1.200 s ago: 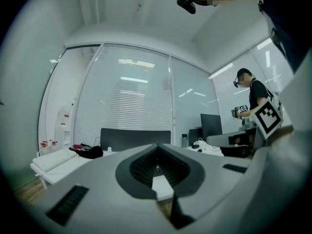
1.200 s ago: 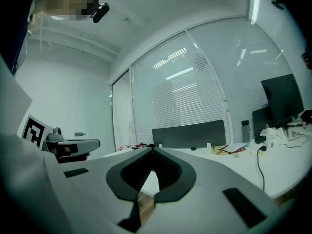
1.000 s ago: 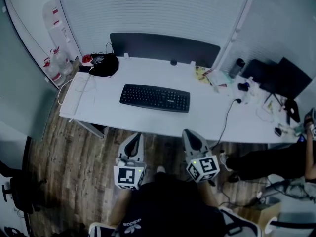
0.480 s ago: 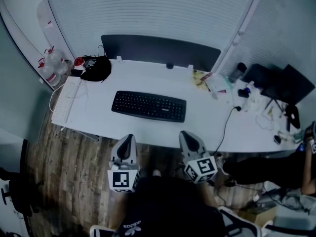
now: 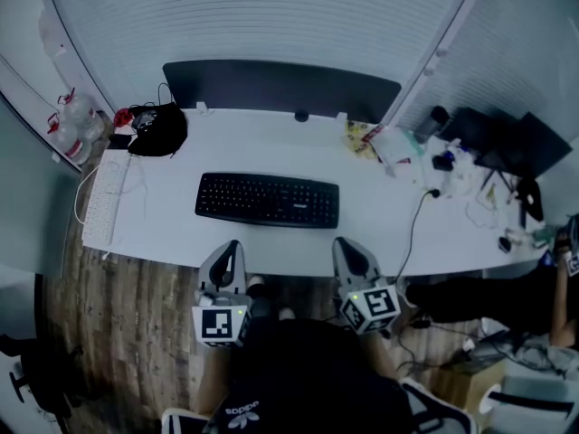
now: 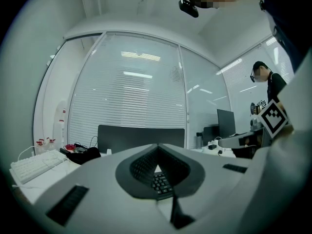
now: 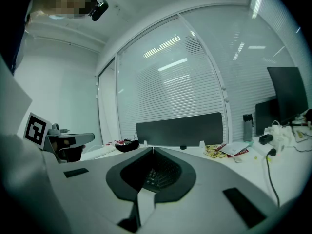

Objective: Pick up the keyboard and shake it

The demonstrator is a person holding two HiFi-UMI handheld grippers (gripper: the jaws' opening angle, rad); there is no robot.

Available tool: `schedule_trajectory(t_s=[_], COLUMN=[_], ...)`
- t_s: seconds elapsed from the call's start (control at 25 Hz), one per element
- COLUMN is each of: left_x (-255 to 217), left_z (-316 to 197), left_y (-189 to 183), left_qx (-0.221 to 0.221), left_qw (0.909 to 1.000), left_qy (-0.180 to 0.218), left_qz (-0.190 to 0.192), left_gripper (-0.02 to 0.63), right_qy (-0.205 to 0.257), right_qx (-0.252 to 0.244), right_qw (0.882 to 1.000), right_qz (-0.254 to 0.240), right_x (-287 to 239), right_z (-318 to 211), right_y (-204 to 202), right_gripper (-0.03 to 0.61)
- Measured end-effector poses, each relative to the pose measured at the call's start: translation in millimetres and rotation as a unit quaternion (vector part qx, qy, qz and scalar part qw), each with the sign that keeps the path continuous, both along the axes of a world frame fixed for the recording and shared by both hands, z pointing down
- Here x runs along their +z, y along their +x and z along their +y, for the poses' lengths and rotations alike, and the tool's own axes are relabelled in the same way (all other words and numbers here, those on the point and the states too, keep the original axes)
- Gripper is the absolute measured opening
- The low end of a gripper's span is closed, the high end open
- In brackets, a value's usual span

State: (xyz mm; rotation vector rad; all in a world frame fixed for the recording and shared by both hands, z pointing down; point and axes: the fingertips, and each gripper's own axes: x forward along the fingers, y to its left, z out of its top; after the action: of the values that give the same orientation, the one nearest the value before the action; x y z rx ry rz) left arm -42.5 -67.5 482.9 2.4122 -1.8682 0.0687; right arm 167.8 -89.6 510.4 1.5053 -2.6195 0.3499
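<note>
Head view: you hold your left gripper (image 5: 230, 248) and right gripper (image 5: 345, 245) at the near edge of the white desk (image 5: 163, 215), both with jaws pressed together and empty. The black keyboard (image 5: 268, 200) lies flat just beyond them, untouched.

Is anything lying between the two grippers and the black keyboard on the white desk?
Nothing visible does. Only a bare strip of the desk separates the left gripper and right gripper from the keyboard. The black cable lies to the right of the right gripper, off its path. Both grippers' jaws are together and empty.
</note>
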Motion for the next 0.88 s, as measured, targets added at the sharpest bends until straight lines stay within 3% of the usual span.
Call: schedule_trajectory(t_s=[0.36,0.6,0.88], left_x=[-6.0,1.0,7.5], left_z=[-74.7,-105.7,-123.0], left_y=[-35.3,-51.5,-69.7], left_qx=[0.059,0.088,0.088], left_qw=[0.9981,0.9961,0.996], left_qy=[-0.003,-0.004,-0.017], left_qz=[-0.017,-0.001,0.001], left_gripper=[0.005,0.003,0.003], right_qy=[0.002,-0.007,-0.011], right_qx=[0.064,0.107,0.118], right_qw=[0.998,0.994,0.993], right_qz=[0.018,0.024,0.028], right_x=[-6.5,3.2,6.6], right_z=[-51.2,-66.3,-81.0], right_y=[-18.6,-27.9,-37.8], right_gripper=[0.003,0.003,0.003])
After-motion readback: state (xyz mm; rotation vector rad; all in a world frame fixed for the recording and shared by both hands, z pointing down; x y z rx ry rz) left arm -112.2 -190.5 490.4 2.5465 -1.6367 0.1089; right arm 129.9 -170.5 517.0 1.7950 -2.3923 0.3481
